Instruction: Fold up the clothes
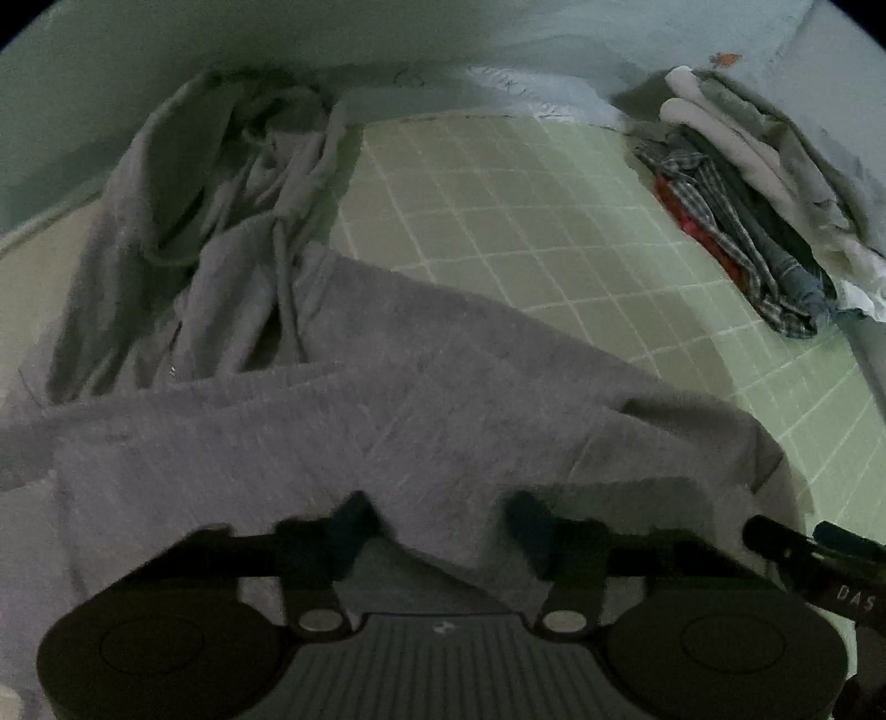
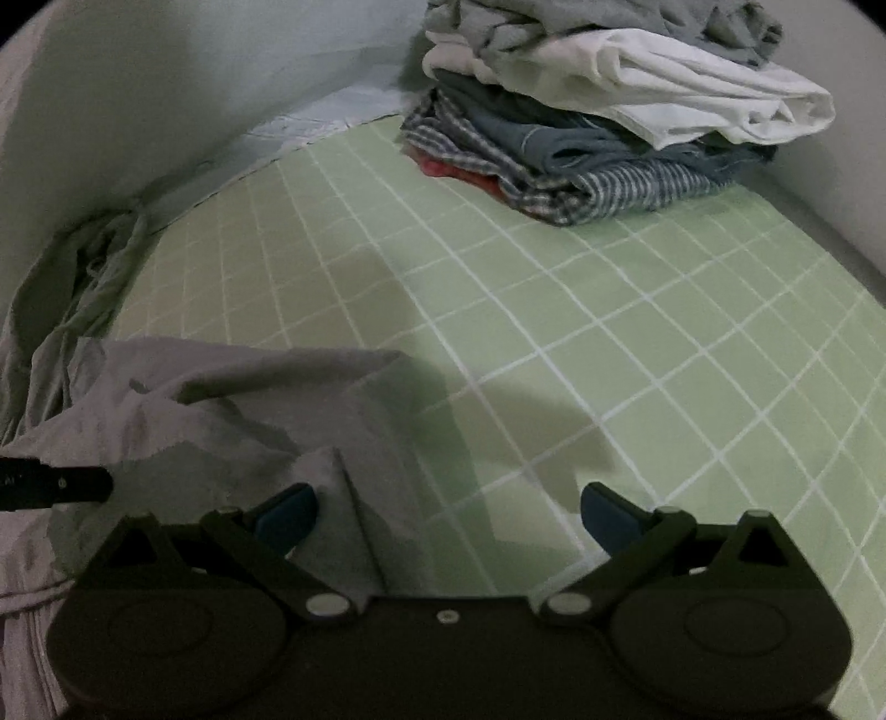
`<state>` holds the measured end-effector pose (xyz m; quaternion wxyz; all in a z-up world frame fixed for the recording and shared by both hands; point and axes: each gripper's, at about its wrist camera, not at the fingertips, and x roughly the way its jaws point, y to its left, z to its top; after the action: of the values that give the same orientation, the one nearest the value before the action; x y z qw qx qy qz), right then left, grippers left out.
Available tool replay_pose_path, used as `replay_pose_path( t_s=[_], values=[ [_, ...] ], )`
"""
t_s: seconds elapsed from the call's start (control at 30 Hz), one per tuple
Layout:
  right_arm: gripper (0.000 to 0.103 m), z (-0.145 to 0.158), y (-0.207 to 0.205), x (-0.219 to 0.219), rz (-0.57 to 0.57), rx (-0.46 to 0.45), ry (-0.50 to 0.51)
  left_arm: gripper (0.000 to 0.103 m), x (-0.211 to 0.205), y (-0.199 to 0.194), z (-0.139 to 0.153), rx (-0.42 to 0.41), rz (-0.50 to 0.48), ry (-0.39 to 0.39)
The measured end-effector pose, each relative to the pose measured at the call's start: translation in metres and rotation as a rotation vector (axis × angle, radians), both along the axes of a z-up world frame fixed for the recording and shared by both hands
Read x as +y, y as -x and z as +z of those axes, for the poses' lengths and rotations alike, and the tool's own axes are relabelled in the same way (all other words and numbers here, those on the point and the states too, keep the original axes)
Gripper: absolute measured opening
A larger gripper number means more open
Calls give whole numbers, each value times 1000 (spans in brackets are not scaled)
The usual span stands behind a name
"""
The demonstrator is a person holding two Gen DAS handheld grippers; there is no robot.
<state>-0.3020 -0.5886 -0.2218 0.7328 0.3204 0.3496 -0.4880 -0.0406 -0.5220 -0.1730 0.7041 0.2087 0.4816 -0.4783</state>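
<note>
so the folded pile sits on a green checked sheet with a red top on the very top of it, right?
Not quite: the pile does sit on the green checked sheet, but a grey garment tops it; the red one is at the bottom, per the right wrist view.

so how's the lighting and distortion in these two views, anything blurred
Left wrist view: dim, grainy, grey garment murky, strong fisheye bending of the green checked sheet. Right wrist view: brighter, dark shadows across the sheet beyond the right hand-held gripper, folded pile slightly soft.
</note>
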Motion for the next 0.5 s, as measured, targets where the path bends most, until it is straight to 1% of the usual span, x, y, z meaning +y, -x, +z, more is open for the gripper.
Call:
replay_pose_path(
  t_s=[0.03, 0.07, 0.1, 0.2, 0.3, 0.43, 0.5],
  values=[
    [103, 1, 0, 1, -1, 1, 2, 10, 2, 1, 2, 8, 0, 16],
    [103, 1, 0, 2, -1, 3, 4, 10, 5, 0, 5, 42, 2, 44],
    [103, 2, 0, 2, 0, 4, 7, 10, 8, 1, 10, 44, 9, 66],
    [103, 9, 1, 8, 6, 8, 33, 10, 18, 9, 29, -13, 6, 121],
    [103, 19, 2, 16, 7, 4, 65, 10, 35, 8, 54, -48, 32, 188],
    [103, 33, 1, 30, 19, -3, 105, 10, 67, -2, 91, -133, 112, 276],
    [103, 40, 0, 38, 26, -6, 126, 10, 86, -16, 114, -157, 169, 326]
  ],
)
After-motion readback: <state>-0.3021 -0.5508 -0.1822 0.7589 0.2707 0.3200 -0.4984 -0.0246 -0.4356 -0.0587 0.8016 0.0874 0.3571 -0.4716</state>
